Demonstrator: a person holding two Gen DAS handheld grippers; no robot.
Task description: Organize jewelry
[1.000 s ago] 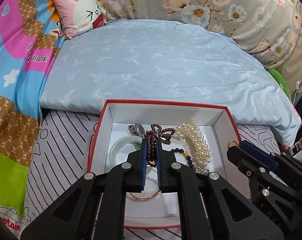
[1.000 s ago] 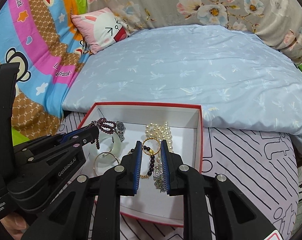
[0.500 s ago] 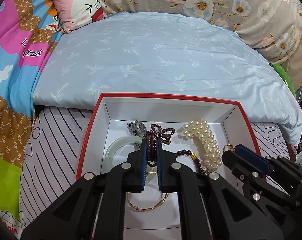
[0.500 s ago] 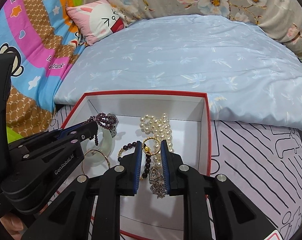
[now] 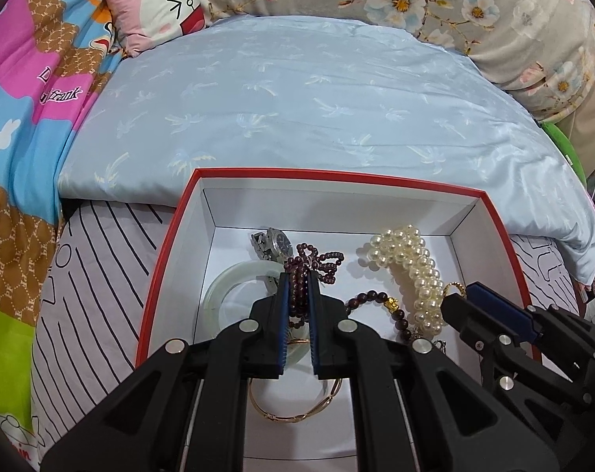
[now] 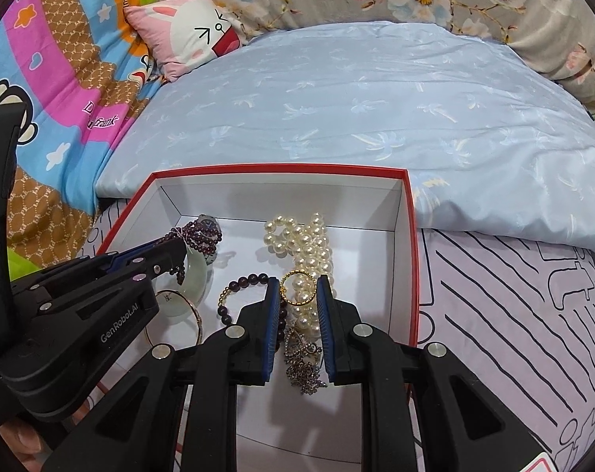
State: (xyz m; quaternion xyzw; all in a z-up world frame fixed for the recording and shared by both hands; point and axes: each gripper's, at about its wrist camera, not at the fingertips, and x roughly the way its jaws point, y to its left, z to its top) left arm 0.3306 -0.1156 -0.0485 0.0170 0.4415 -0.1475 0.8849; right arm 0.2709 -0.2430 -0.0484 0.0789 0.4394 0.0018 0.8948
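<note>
1. Jewelry is lying together inside a red-rimmed white box [image 5: 167, 244], which is sitting on the striped sheet [image 5: 89, 275] just before the near edge of a light blue quilt [image 5: 297, 90].
2. The left gripper [image 5: 298, 281] is pinching a dark garnet bead bracelet [image 5: 313, 261] between its blue pads, near the box's far left corner.
3. A jade bangle [image 5: 218, 295] and a steel watch [image 5: 274, 242] are resting beside that bracelet, and a thin gold bangle [image 5: 293, 413] is lying toward the near edge, partly hidden under the gripper.
4. The right gripper [image 6: 298, 287] is closing its pads on a small gold ring [image 6: 295, 289], which is sitting against the pearl strand [image 6: 305, 244] in the middle of the box.
5. A dark bead bracelet with a gold charm [image 6: 238, 291] is lying left of the right gripper, and a rhinestone piece [image 6: 303, 365] is lying between its fingers, nearer to the camera.
</note>
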